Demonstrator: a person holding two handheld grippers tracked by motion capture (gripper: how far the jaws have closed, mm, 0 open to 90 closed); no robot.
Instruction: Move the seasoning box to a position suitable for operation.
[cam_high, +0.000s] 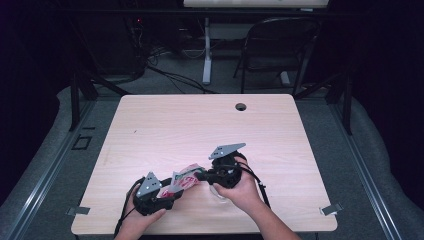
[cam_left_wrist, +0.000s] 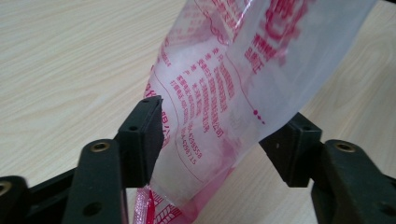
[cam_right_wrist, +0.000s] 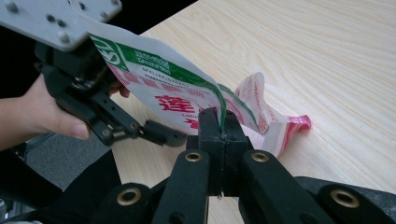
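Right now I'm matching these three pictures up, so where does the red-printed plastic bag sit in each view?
High view: the plastic bag lies low and left of centre, between the left gripper and the right gripper.
Left gripper view: it hangs from top centre between the open fingers.
Right gripper view: it sits centre-left, its edge pinched by the shut fingers.
Shared landmark: the pale wooden table.
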